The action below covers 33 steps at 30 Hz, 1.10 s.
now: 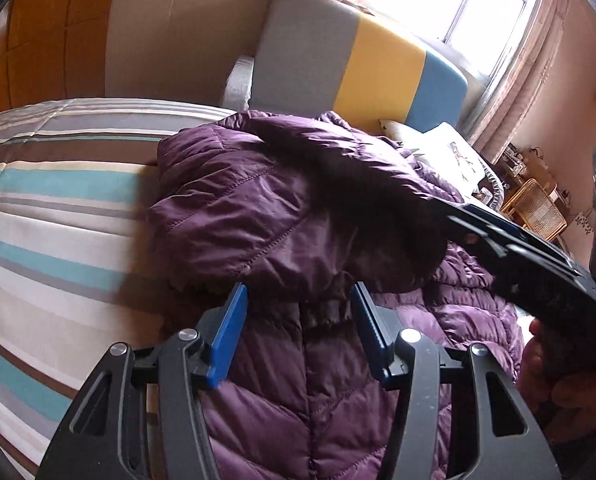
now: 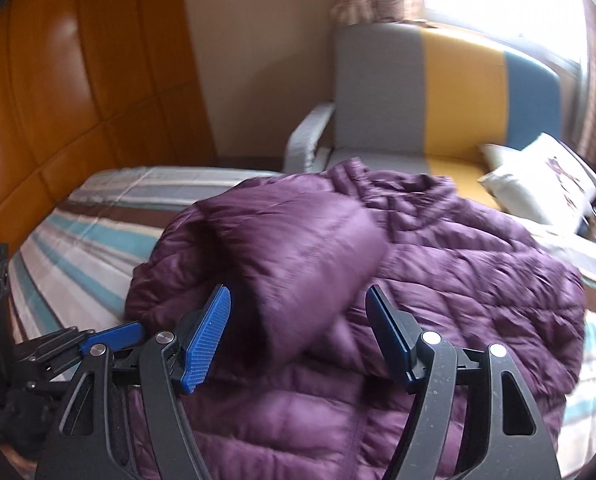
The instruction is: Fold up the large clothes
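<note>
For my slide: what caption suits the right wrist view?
Open right claw over purple down jacket on striped bed.

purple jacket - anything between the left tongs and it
Nothing visible stands in the way. The left tongs are open right over the purple jacket on the striped bedspread, with only quilted fabric showing between their blue pads. The right tongs, also open, come in from the side, not between.

- The quilted jacket (image 2: 438, 280) is deep purple with stitched chevron lines.
- The bedspread (image 1: 50, 216) carries stripes of teal, cream, grey and brown.
- The chair (image 2: 450, 92) has grey, yellow and blue panels (in that order).
- Both grippers' pads (image 2: 206, 336) are bright blue.
</note>
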Tool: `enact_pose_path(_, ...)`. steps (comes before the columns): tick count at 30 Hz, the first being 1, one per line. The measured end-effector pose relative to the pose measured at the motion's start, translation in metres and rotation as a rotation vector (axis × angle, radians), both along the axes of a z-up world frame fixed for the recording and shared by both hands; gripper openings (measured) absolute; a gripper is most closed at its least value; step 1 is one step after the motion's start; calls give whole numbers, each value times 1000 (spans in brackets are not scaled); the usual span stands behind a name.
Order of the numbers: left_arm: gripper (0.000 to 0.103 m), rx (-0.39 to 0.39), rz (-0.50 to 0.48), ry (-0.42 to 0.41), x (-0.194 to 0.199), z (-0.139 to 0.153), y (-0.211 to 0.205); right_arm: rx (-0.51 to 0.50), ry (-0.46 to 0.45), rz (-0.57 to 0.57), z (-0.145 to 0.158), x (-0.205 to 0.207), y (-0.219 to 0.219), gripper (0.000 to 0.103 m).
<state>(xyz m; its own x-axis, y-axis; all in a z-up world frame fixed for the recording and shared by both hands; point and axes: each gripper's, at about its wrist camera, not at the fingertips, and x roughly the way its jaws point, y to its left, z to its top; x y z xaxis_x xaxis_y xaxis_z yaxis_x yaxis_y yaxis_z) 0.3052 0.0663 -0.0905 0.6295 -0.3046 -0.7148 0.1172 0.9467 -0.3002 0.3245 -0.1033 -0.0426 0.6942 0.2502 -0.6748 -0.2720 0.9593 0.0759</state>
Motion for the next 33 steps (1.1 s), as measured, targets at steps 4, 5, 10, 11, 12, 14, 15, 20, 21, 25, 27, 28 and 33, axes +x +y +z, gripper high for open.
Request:
enact_pose_path(4, 53, 20, 6, 42, 11, -8, 0, -56, 67, -61, -19, 20, 4, 35)
enact_pose_path(5, 53, 20, 5, 49, 13, -10, 0, -27, 68, -97, -20, 21, -5, 31)
enact_pose_path(10, 53, 55, 0, 67, 17, -18, -7, 170, 125, -273, -35, 16, -60, 31)
enact_pose_path(11, 53, 61, -3, 69, 17, -20, -7, 184, 134, -291, -38, 14, -66, 31)
enact_pose_path(12, 53, 62, 5, 74, 18, -20, -9, 197, 141, -309, -41, 12, -74, 31)
enact_pose_path(14, 53, 62, 7, 77, 17, -19, -9, 223, 151, -339, -45, 8, -86, 38)
enact_pose_path(15, 53, 64, 8, 78, 16, -18, -10, 236, 151, -358, -46, 6, -92, 45)
enact_pose_path(20, 49, 73, 25, 66, 11, -12, -11, 315, 147, -434, -46, -5, -117, 67)
enact_pose_path(21, 49, 62, 29, 47, 8, -8, -11, 312, 142, -434, -44, -7, -119, 67)
enact_pose_path(25, 49, 13, 35, -46, -4, 13, -11, 277, 120, -402, -40, -17, -116, 67)
enact_pose_path(27, 49, 21, 26, -67, -3, 20, -14, 227, 111, -374, -39, -19, -110, 67)
enact_pose_path(28, 49, 31, 24, -62, -1, 20, -15, 193, 101, -357, -37, -23, -106, 67)
enact_pose_path(33, 49, 73, 34, 4, 23, 5, -17, 116, 31, -303, -22, -40, -96, 67)
